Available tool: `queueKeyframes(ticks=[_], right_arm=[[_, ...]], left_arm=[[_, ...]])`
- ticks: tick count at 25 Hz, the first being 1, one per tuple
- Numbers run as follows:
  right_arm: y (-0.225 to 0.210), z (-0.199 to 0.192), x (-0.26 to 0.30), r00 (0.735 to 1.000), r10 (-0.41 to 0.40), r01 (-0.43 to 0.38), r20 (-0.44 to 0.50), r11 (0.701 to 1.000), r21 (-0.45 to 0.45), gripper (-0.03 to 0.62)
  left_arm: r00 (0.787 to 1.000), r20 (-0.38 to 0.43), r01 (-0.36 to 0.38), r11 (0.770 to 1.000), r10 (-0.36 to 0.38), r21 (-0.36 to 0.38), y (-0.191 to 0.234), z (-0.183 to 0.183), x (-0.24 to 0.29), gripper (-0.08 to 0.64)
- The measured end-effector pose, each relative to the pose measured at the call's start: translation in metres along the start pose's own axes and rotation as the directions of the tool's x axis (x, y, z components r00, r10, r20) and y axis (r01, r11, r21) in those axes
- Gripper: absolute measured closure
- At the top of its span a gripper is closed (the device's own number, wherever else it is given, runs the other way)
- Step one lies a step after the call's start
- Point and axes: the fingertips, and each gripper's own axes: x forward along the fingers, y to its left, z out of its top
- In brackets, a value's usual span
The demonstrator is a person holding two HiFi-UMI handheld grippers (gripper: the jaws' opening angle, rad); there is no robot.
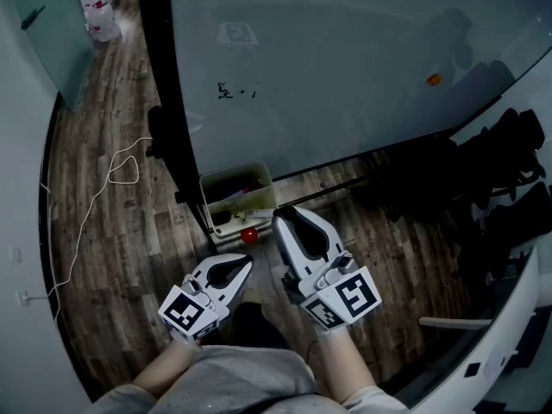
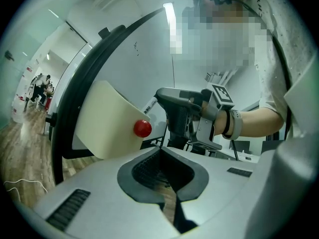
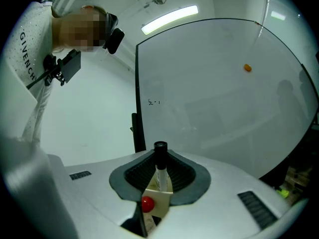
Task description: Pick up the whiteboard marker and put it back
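The whiteboard marker point(image 3: 160, 166), white with a black cap, stands upright between the pads of my right gripper point(image 3: 160, 180), which is shut on it. Its printed barrel point(image 2: 149, 105) pokes out of that gripper point(image 2: 183, 114) in the left gripper view. Right below hangs a cream tray point(image 1: 237, 188) with a red knob point(image 1: 248, 235) on its front, at the foot of the whiteboard point(image 1: 345, 76). In the head view the right gripper point(image 1: 291, 222) hovers by the tray's right end. My left gripper point(image 1: 243, 272) sits lower left, shut and empty point(image 2: 164, 180).
The whiteboard's black stand point(image 1: 172, 145) runs down to the wooden floor. A white cable point(image 1: 121, 171) lies loose on the left. Dark bags point(image 1: 509, 162) crowd the right, with a white table edge point(image 1: 517, 317) beneath. An orange magnet point(image 1: 434, 79) sticks on the board.
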Motion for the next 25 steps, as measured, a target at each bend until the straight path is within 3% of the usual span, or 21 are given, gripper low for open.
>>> queueKeyframes(ticks=[25], right_arm=[[-0.009,-0.025,0.006,1.000,0.002,0.000,-0.028,0.999,0.043,0.512]], left_arm=[[1.000,-0.031,-0.005,0.999,0.003,-0.047,0.009,-0.018,0.008,0.545]])
